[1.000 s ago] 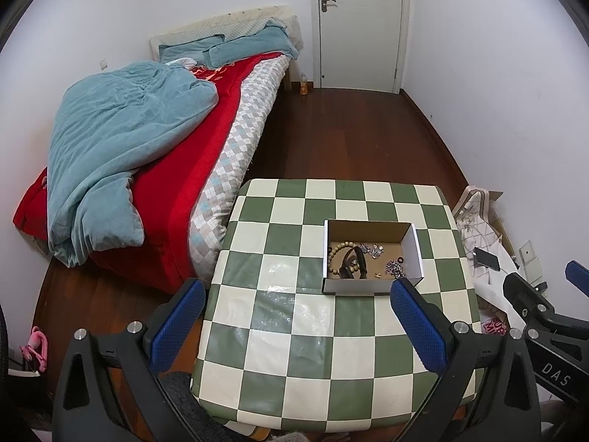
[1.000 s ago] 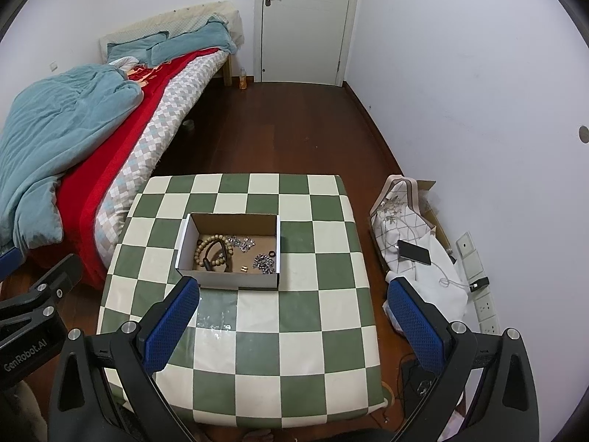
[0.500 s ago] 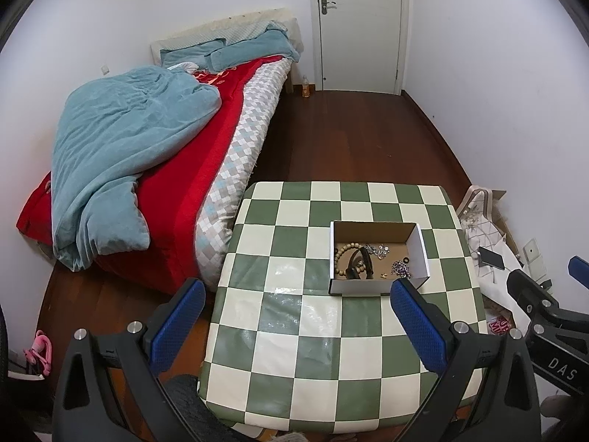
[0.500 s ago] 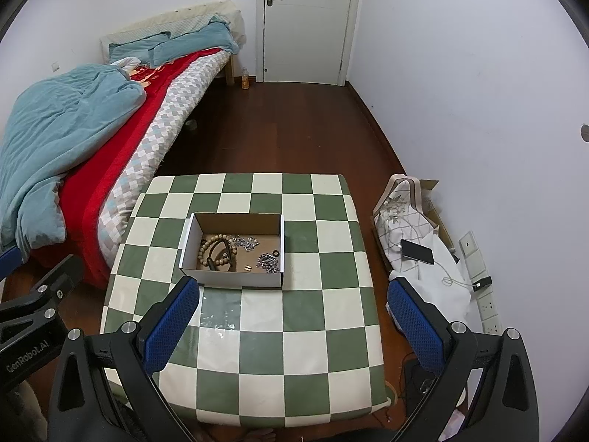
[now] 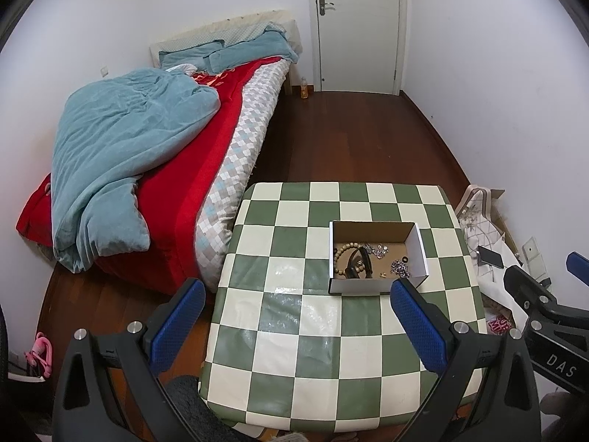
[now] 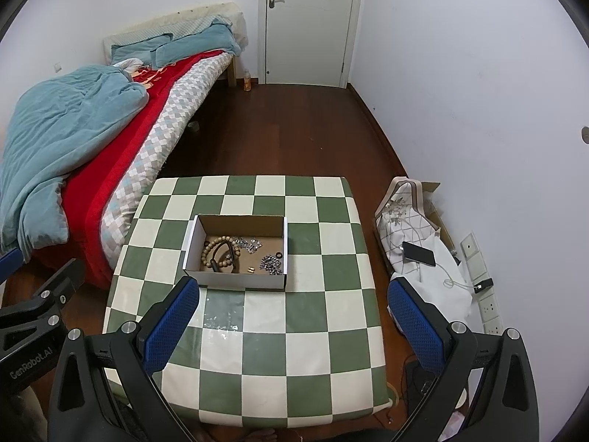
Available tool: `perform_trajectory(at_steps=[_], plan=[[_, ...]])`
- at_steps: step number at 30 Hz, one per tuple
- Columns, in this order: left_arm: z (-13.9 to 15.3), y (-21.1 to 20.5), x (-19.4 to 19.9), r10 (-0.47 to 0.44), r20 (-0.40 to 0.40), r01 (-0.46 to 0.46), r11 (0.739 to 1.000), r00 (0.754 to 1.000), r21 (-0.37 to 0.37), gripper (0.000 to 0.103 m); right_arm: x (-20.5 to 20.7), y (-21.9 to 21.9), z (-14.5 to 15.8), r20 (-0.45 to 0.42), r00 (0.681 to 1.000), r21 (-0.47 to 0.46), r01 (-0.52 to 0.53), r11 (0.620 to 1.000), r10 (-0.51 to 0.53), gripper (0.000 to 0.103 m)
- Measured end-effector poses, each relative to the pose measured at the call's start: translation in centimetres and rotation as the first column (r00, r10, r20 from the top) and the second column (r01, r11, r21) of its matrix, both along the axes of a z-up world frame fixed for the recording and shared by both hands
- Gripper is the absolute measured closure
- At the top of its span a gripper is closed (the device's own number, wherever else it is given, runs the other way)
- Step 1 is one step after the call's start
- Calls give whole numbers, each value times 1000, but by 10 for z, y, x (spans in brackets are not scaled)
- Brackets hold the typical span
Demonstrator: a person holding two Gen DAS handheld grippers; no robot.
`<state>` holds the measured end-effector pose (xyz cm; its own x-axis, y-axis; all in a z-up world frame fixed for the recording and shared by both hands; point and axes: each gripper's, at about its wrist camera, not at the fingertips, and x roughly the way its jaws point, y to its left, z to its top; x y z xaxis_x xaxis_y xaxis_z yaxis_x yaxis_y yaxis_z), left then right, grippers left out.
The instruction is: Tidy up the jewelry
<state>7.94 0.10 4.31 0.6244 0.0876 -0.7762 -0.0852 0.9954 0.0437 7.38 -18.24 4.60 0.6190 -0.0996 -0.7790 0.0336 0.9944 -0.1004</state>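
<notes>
The jewelry box sits mid-bench, ahead of both tongs. The left tongs and right tongs gape wide, empty; the right seems nearer.

Both wrist views look down from high, side by side, sharing the checkered table and box.

The left gripper and right gripper are hovering side by side, both jaws spread wide, gripping nothing.
</notes>
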Motion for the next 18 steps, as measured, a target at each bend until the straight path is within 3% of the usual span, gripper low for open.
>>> perform_trajectory(at_steps=[18], plan=[[0, 2, -1, 1, 1, -1, 1000, 1000, 3, 0, 1, 2, 2, -4, 1000, -1, -4, 1000, 4, 0]])
